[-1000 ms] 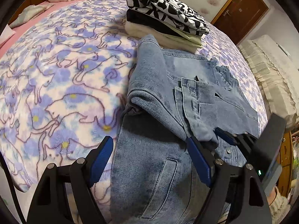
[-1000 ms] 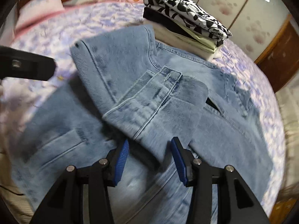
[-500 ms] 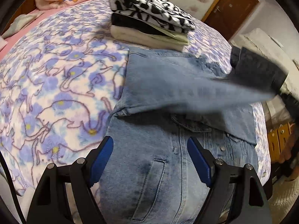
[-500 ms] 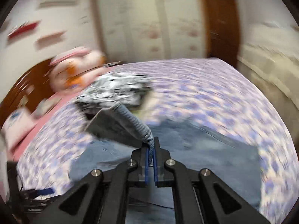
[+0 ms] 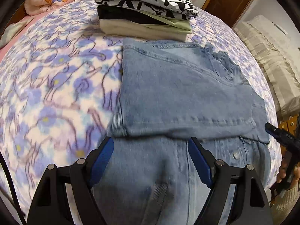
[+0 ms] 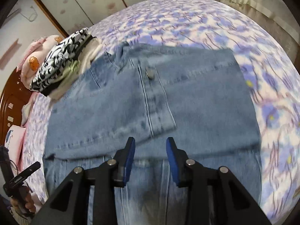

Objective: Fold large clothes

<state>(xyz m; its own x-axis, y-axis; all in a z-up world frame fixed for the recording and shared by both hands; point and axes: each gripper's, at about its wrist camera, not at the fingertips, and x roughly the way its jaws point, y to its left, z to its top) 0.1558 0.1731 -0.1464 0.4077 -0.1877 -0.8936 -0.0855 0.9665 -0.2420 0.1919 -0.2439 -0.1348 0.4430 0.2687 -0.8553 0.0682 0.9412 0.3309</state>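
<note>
Left wrist view: the left gripper [image 5: 151, 161] is held wide open with nothing between its blue pads, and the light blue denim jacket [image 5: 183, 97] is spread on the purple-and-white floral fleece blanket [image 5: 56, 86] directly ahead of and beneath the fingers. A sleeve is seen folded across the jacket's body just beyond the fingertips. Farther ahead, a stack of folded clothes topped by a black-and-white patterned garment [image 5: 144, 9] is set just past the jacket's far edge. At the right edge, the right gripper [image 5: 281, 136] is partly seen in a person's hand [image 5: 288, 172]. Right wrist view: the right gripper [image 6: 151, 150] is seen with its jaws opening, partly apart, and no cloth is pinched between them; the folded sleeve's buttoned cuff [image 6: 155, 101] lies just ahead of the fingertips on the jacket [image 6: 206, 97]. The stack of clothes [image 6: 61, 60] is seen far ahead to the left, and the left gripper [image 6: 22, 174] at the lower left edge.
</note>
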